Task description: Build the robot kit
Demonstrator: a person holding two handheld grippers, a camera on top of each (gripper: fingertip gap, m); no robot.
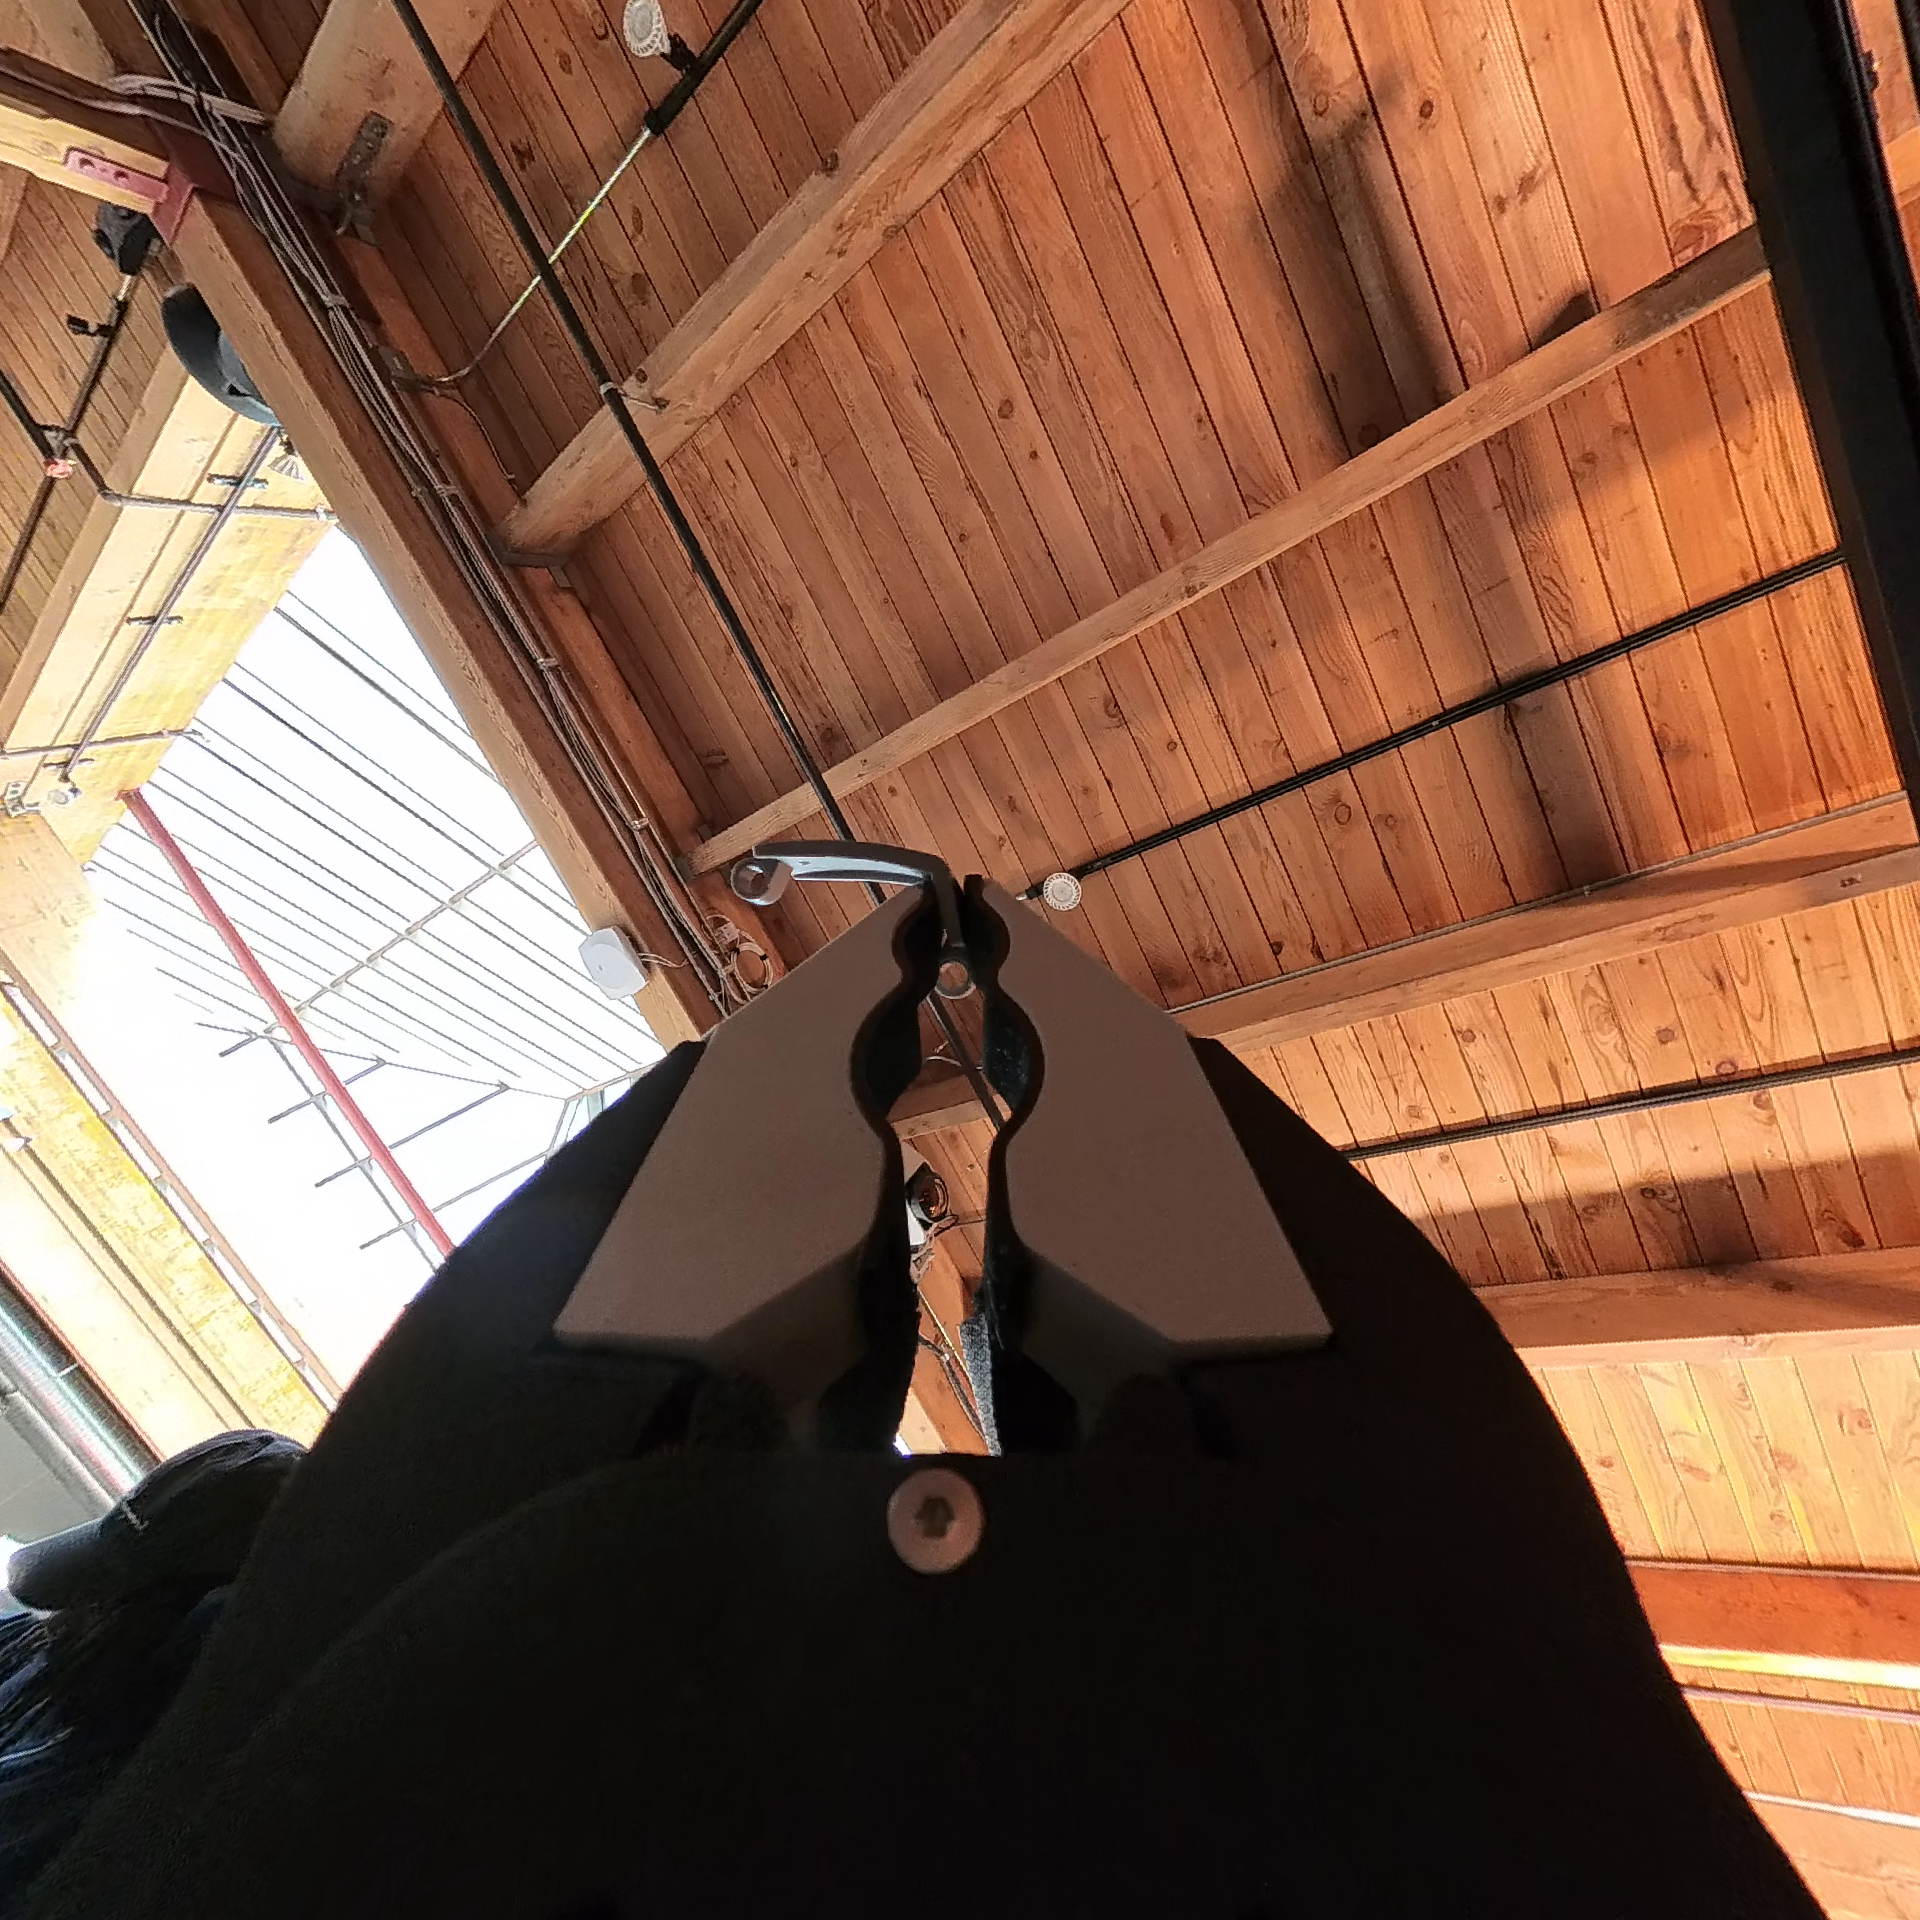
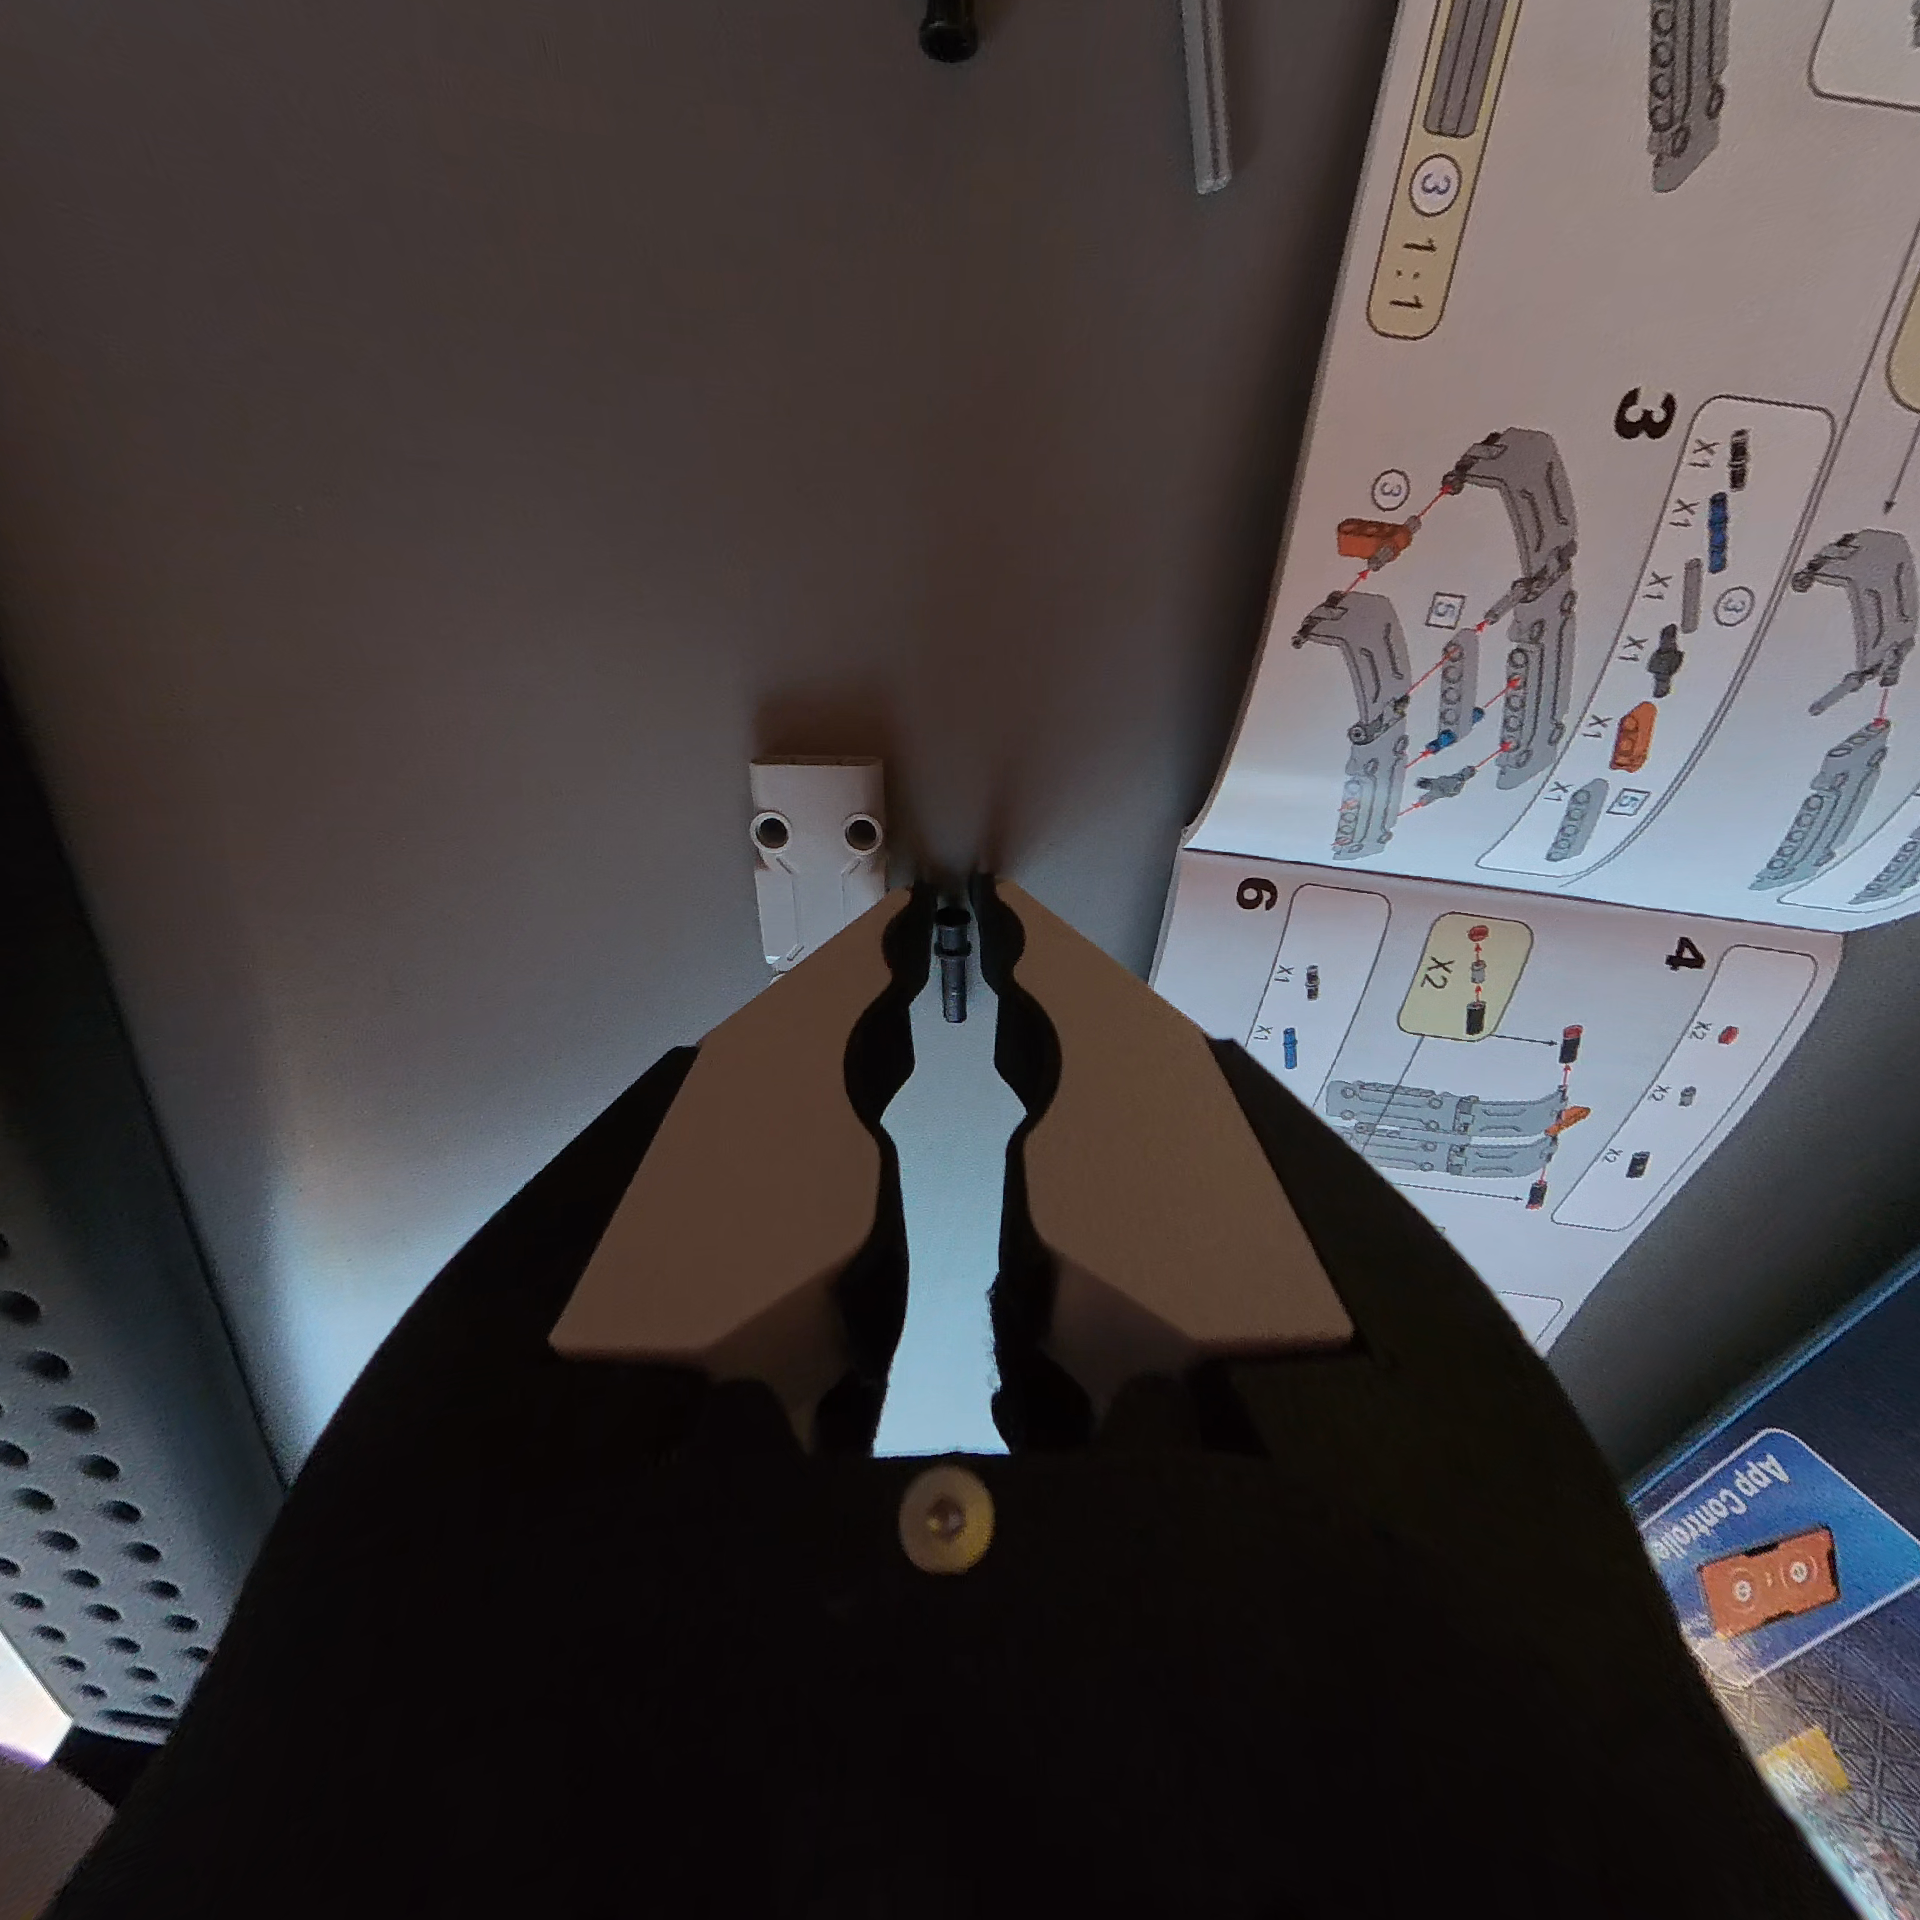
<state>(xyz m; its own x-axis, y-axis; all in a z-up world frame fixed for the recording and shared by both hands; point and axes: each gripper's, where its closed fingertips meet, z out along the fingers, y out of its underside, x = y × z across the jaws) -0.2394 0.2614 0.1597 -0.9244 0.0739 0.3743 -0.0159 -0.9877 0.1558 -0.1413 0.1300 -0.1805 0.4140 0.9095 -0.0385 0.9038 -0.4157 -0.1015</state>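
Over my left gripper (image 1: 951,902) spreads a wooden plank ceiling (image 1: 1195,436) (warm, knotty boards), crossed by pale beams (image 1: 1226,582) and a thin black pipe (image 1: 644,457) that runs down toward my jaws. Left of that pipe, a bright skylight (image 1: 343,831) glares white, with a red pipe (image 1: 281,1008) slanting across it and a small white box (image 1: 611,958) mounted at its edge. My left jaws are clenched on a slim grey bent piece (image 1: 831,864), whose holed end sticks out to the left of the tips, well clear of the ceiling behind it.

My right gripper (image 2: 951,902) points down at a plain grey surface (image 2: 468,468). Right of my jaws an instruction booklet (image 2: 1558,727) lies open, its pages curling, and below it sits a blue box (image 2: 1787,1621) with an orange part pictured on it. Far left of my jaws is a perforated grey panel (image 2: 73,1538). A white holed block (image 2: 816,847) lies just left of my tips, partly hidden by one finger. Beyond it, at the far edge of the surface, are a grey rod (image 2: 1205,99) and a small black piece (image 2: 948,29). My right jaws are closed down on a small dark grey pin (image 2: 952,961), which sits lengthwise between the tips.
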